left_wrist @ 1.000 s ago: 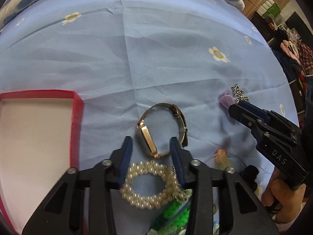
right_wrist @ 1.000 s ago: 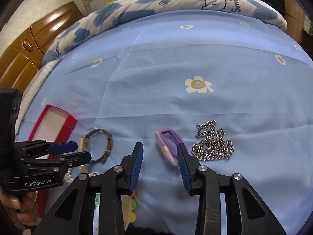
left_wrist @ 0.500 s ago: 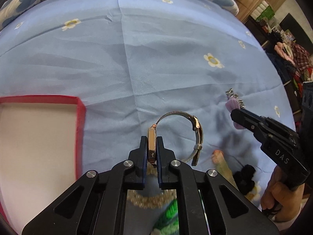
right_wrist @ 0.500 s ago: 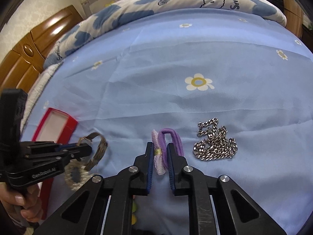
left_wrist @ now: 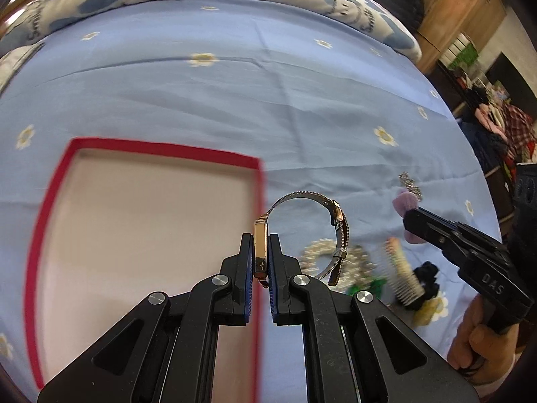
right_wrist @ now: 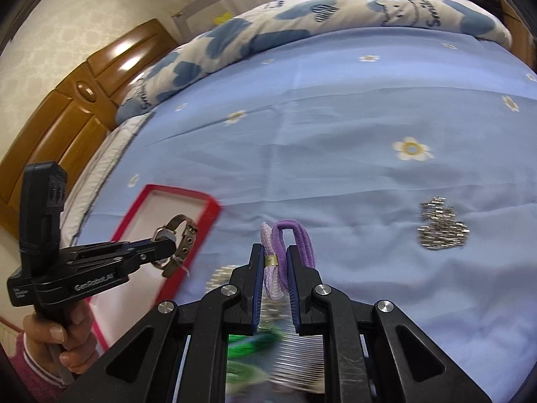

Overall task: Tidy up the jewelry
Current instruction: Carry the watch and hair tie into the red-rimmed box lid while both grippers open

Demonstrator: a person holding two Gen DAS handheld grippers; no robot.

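My left gripper point(left_wrist: 261, 250) is shut on a gold watch point(left_wrist: 260, 252) with a mesh band, held in the air just over the right rim of the red box point(left_wrist: 258, 181). It also shows in the right wrist view point(right_wrist: 161, 247), with the watch point(right_wrist: 178, 241) above the box point(right_wrist: 214, 206). My right gripper point(right_wrist: 273, 262) is shut on a purple hair tie point(right_wrist: 288, 245), lifted off the blue sheet; in the left wrist view it point(left_wrist: 407, 216) holds the tie point(left_wrist: 406, 201). A silver chain point(right_wrist: 441, 230) lies on the sheet to the right.
A pearl bracelet point(left_wrist: 319, 257), a comb point(left_wrist: 404, 283), a black hair tie point(left_wrist: 428, 273) and a green item point(left_wrist: 360, 287) lie in a heap on the flowered sheet. A blue-patterned quilt point(right_wrist: 302, 20) and a wooden headboard point(right_wrist: 77, 107) lie beyond.
Both grippers closed, the left on the watch and the right on the purple hair tie, then lifted them. The left has carried the watch left to the red box's rim.
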